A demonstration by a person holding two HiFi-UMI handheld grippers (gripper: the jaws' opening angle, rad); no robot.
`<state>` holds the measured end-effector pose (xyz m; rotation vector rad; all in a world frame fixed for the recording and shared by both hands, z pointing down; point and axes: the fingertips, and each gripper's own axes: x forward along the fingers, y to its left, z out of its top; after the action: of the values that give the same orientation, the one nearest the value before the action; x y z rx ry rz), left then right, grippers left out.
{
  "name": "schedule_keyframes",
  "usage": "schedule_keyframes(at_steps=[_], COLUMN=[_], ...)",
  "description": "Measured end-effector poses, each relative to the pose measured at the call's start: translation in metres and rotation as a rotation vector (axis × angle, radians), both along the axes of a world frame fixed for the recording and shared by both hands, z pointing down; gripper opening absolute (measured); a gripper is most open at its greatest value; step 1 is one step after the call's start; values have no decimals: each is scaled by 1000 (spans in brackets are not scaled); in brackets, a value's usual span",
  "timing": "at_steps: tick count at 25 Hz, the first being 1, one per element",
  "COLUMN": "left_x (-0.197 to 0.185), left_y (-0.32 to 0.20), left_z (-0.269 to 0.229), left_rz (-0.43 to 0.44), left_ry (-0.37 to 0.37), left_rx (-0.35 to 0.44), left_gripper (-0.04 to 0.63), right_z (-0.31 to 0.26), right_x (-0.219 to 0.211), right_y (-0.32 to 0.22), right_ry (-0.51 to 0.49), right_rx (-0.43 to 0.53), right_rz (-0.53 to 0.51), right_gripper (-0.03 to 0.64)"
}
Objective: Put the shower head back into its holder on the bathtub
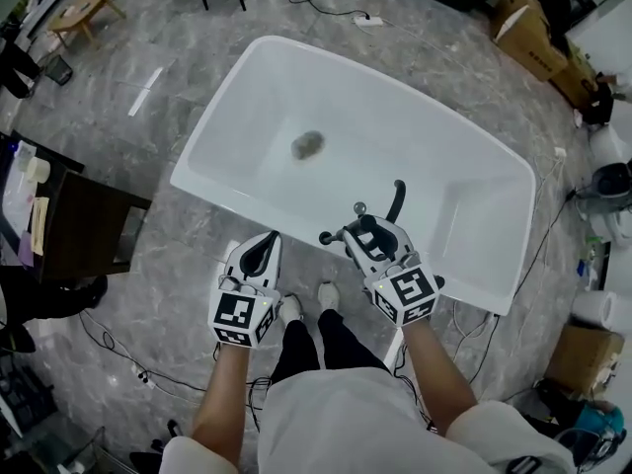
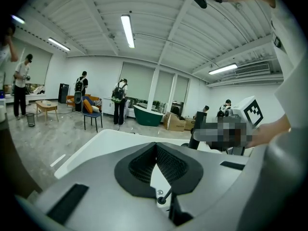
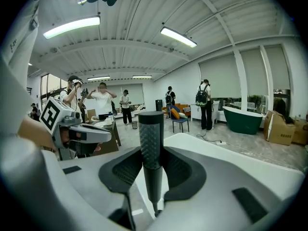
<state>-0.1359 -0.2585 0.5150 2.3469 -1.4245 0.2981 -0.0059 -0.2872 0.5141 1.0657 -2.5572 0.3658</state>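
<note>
1. Looking down from the head view, the white bathtub [image 1: 415, 117] sat on a grey marbled floor [image 1: 148, 284], its drain [image 1: 308, 145] showing as a dark blotch in the bottom.
2. The right tongs [image 1: 373, 231] were clamped on the shower head [image 1: 397, 197], gripping its black handle right over the tub's near rim. The handle stuck out past the jaws and curved toward the inside of the tub.
3. Same story in the right gripper view: the textured black handle stood upright between the two pads, with both of them pressing on it.
4. A couple of chrome fittings [image 1: 325, 237] poked up at that rim just beside the right tongs. Honestly couldn't tell which bit was the holder.
5. The left tongs [image 1: 265, 240] were empty, jaws closed tip to tip. They hung outside the tub over the floor, near the right ones.
6. The person's shoes [image 1: 328, 294] were on the floor just short of the tub, between the two tongs.
7. Background stuff: a dark desk [image 1: 94, 225] off to the left, cardboard boxes [image 1: 528, 33] in the far corner, a green tub [image 3: 248, 119] and several people standing across the room.
</note>
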Motion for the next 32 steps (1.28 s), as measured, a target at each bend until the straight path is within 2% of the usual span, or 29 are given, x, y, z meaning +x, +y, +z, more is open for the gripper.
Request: schedule_keyframes(at_steps=[11,32], left_x=[8,31], left_y=[6,0], left_z=[31,85], left_rz=[-7,0], left_ry=[6,25], left_rx=[-50,-110], left_gripper=[10,9], right_z=[51,134], right_x=[1,2], right_y=[5,11], right_ry=[47,80], right_rx=[-68,-154], right_rz=[-19,26], right_gripper=[144,144])
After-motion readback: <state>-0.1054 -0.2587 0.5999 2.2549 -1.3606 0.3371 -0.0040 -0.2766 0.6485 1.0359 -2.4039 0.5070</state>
